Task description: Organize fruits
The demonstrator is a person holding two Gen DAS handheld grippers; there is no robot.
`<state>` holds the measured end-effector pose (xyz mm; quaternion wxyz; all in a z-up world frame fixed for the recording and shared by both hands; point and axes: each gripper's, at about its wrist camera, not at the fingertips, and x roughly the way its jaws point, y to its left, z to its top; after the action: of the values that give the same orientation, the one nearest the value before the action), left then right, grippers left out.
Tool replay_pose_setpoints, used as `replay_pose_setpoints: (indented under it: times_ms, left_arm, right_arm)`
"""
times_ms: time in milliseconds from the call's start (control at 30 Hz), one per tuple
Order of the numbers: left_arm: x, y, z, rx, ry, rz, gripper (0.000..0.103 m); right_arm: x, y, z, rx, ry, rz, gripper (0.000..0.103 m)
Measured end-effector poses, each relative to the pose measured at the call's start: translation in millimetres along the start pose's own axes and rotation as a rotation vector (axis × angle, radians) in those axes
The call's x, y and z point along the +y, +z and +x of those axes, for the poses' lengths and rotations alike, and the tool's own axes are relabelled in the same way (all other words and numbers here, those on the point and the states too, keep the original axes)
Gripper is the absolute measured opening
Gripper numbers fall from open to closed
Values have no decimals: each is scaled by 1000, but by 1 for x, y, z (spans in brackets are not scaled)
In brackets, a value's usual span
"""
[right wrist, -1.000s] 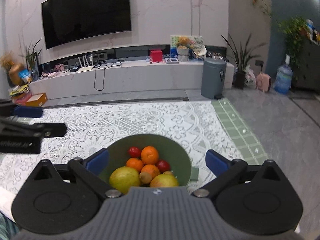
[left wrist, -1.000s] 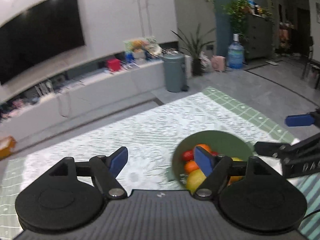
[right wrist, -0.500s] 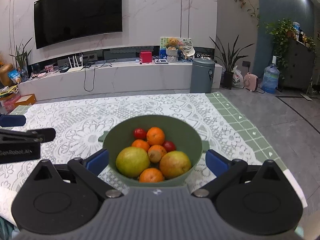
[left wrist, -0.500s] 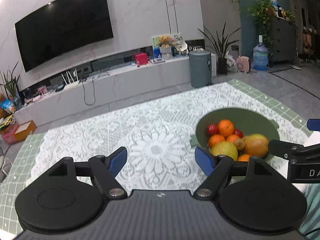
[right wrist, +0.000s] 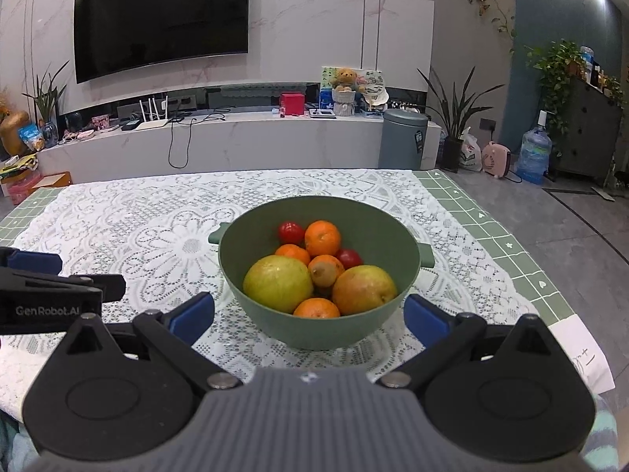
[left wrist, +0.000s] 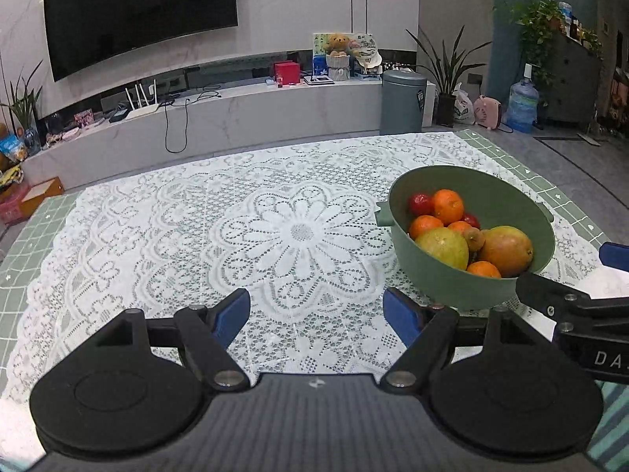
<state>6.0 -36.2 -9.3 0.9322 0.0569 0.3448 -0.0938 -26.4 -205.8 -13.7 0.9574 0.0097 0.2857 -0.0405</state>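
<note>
A green bowl point(right wrist: 365, 236) stands on the lace tablecloth, holding several fruits: a yellow-green pear point(right wrist: 277, 284), an orange-yellow mango point(right wrist: 363, 289), oranges point(right wrist: 322, 238), small red tomatoes point(right wrist: 291, 232) and a kiwi point(right wrist: 322, 271). My right gripper point(right wrist: 310, 316) is open and empty, fingers on either side of the bowl's near wall. My left gripper point(left wrist: 316, 312) is open and empty over the cloth, left of the bowl point(left wrist: 444, 275). The right gripper's fingers point(left wrist: 550, 299) show in the left wrist view beside the bowl.
The white lace cloth point(left wrist: 275, 236) lies over a green checked cover point(right wrist: 511, 236) on the table. A paper slip point(right wrist: 585, 358) lies near the right front edge. Beyond the table are a TV wall, a low cabinet point(right wrist: 236, 137) and a grey bin point(right wrist: 403, 137).
Both grippers have pulled back and levelled; the bowl now appears whole and farther ahead. The left gripper's view has swung left, so the bowl sits to its right. Both stay open.
</note>
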Motion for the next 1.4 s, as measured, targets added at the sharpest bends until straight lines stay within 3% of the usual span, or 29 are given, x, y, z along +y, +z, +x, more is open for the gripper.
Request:
replay_pose_setpoints:
  times_ms: [1400]
  left_arm:
    - [-1,1,-1,10,12,12,90]
  right_arm:
    - [0,-7,3,6,3,1,99]
